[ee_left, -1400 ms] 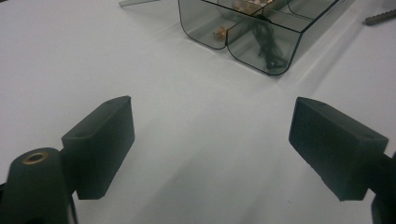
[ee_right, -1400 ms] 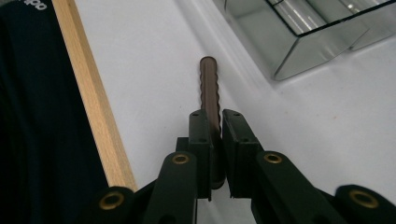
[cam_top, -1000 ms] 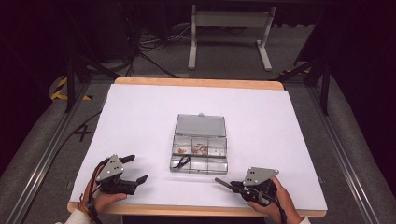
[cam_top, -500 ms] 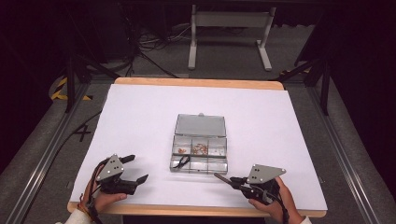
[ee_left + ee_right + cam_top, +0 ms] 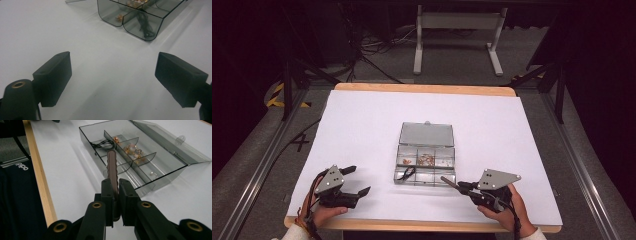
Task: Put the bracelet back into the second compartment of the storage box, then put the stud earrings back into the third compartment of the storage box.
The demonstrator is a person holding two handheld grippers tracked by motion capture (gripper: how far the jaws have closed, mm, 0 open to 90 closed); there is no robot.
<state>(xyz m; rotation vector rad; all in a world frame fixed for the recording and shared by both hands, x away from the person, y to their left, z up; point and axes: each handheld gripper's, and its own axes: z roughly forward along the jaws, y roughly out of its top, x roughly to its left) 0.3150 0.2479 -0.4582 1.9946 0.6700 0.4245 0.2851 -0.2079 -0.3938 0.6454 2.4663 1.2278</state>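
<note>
Right gripper [image 5: 114, 195]: fingers pinched narrow on a brown rod [image 5: 112, 167], ribbed like a small tool handle — what it is exactly, I cannot tell. The rod juts forward past the fingertips, its tip over the near edge of the box [image 5: 160, 182], likely so it can be aimed into a compartment.

Left gripper [image 5: 113, 75]: fingers wide apart, nothing between them, low over bare counter [image 5: 362, 130]. It looks parked, ready to steady the box if needed.

Box: clear, lid folded flat open behind it, ahead of both sets of fingers — up and to the right of the left ones. Open, so its compartments can be reached from above.

Contents: a black cord [image 5: 102, 144] coiled in the compartment nearest the rod tip; small gold bits [image 5: 132, 150] in the compartments beyond.

Step, as I judge it: carrying the rod toward a compartment; not yet released.
</note>
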